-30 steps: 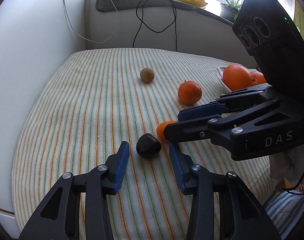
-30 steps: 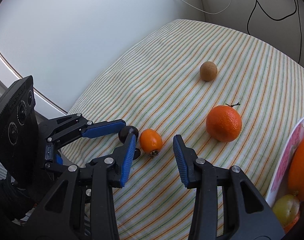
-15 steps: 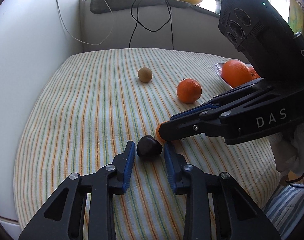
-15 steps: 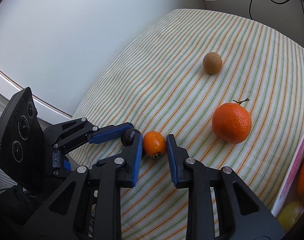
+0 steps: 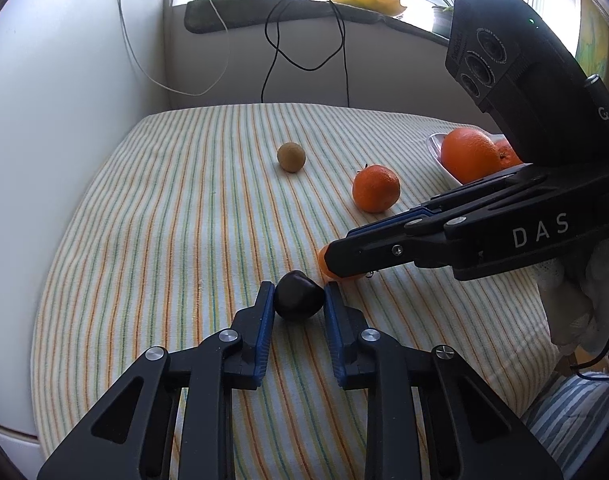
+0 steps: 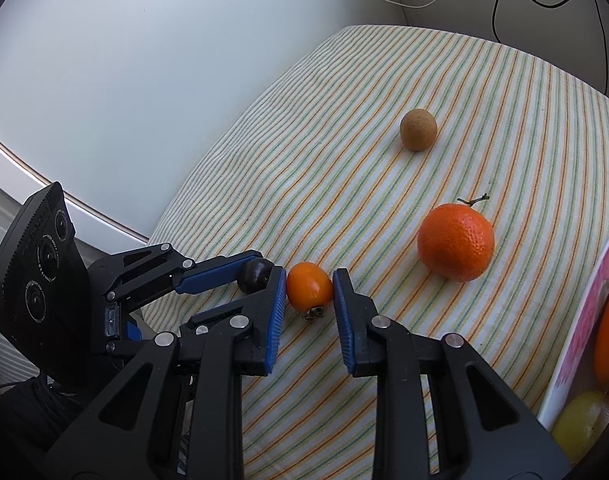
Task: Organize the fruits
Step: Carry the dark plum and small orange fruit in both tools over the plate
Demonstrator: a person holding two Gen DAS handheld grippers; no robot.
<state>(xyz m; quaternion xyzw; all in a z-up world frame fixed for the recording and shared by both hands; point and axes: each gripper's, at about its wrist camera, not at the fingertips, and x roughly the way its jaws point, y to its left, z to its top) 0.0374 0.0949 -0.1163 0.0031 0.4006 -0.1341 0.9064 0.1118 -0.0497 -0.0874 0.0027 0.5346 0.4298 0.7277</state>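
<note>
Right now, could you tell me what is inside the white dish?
The white dish holds large oranges and a yellowish fruit; the right gripper covers the rest.

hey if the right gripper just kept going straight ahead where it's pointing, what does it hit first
The small orange fruit, already sitting between the right gripper's fingers and apparently touching both pads. Past it the line looks like bare striped cloth, though depth is hard to judge.
</note>
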